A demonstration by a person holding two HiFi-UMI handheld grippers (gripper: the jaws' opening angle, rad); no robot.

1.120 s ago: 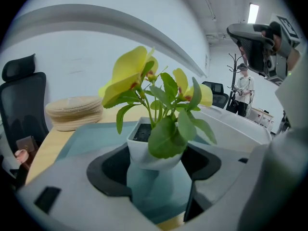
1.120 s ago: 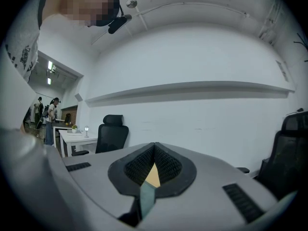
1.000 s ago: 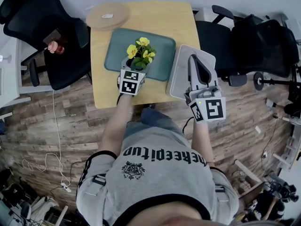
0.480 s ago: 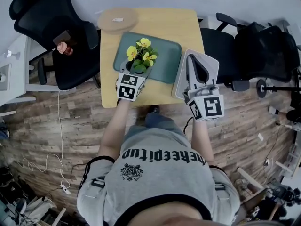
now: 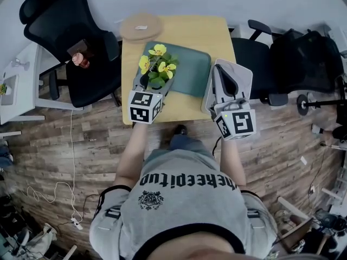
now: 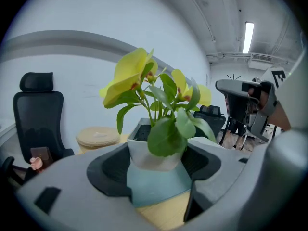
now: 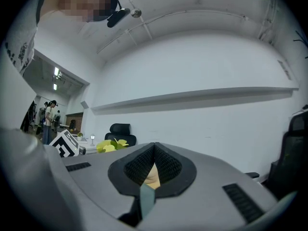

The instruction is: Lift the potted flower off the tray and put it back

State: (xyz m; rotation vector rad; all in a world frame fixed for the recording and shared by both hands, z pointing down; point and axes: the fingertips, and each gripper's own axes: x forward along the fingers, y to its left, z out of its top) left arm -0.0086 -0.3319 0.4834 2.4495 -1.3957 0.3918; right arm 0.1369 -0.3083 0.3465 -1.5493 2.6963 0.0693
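While over the tray (image 5: 191,64), potted flower (image 5: 155,69) tight between left gripper (image 5: 153,84) fingers; right gripper (image 5: 223,76) fingers together, empty.

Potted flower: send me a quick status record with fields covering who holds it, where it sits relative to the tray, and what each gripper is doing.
potted flower: white pot, yellow blooms, upright
held by: left gripper, tongs closed on the pot's sides
position: over the left part of the tray; looks raised off it, though contact can't be ruled out
right gripper: tongs shut, nothing between them, over a white board at the right edge of the table
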